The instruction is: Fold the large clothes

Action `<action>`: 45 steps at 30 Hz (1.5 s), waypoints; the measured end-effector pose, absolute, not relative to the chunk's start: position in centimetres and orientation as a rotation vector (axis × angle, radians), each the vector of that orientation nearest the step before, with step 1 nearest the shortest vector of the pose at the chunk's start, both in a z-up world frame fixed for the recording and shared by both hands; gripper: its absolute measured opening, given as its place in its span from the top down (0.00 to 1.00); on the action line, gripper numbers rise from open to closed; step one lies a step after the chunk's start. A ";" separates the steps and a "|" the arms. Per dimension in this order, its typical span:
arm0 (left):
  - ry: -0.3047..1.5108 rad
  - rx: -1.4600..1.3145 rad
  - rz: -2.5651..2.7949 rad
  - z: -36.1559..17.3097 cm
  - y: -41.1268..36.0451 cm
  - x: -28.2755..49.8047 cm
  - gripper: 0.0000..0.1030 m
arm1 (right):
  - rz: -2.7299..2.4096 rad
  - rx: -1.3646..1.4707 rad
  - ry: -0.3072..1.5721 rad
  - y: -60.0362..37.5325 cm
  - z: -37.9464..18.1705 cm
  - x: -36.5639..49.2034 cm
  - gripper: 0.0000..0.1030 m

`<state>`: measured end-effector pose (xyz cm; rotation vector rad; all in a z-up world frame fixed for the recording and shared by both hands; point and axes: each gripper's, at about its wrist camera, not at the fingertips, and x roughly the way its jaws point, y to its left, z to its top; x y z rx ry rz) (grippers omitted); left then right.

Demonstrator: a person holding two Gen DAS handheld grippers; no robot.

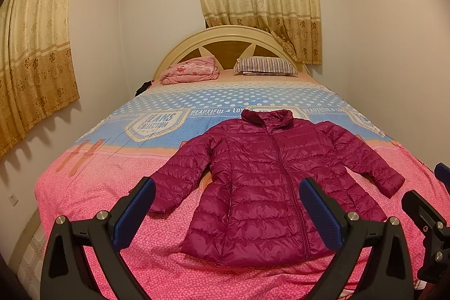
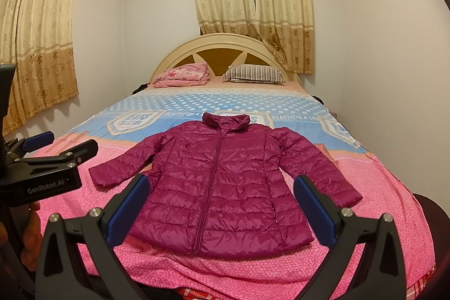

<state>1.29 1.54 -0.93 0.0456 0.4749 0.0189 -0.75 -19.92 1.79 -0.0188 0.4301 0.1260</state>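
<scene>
A magenta quilted puffer jacket [image 1: 267, 182] [image 2: 222, 187] lies flat and zipped on the bed, collar toward the headboard, both sleeves spread out to the sides. My left gripper [image 1: 227, 190] hovers open above the foot of the bed, nearer the jacket's left sleeve, holding nothing. My right gripper [image 2: 220, 187] is open too, centred over the jacket's hem and apart from it. In the right wrist view the left gripper [image 2: 56, 145] shows at the left edge. The right gripper's fingers [image 1: 422, 201] show at the right edge of the left wrist view.
The bed [image 1: 112, 187] has a pink and blue patterned cover. By the headboard [image 2: 225, 44] lie a folded pink blanket [image 2: 182, 75] and a striped pillow [image 2: 253, 73]. White walls close both sides; curtains [image 2: 253, 4] hang behind and at left. A hand [image 2: 31, 232] holds the left gripper.
</scene>
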 end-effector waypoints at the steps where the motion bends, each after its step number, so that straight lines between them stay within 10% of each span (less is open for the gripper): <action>1: 0.475 0.045 0.019 -0.9 1.5 1.3 0.01 | 0.127 -0.019 0.431 -19.9 1.8 -0.7 0.00; 45: 0.725 0.110 0.149 -15.8 3.6 25.2 0.01 | -0.329 0.428 0.821 -45.2 -13.3 15.7 0.13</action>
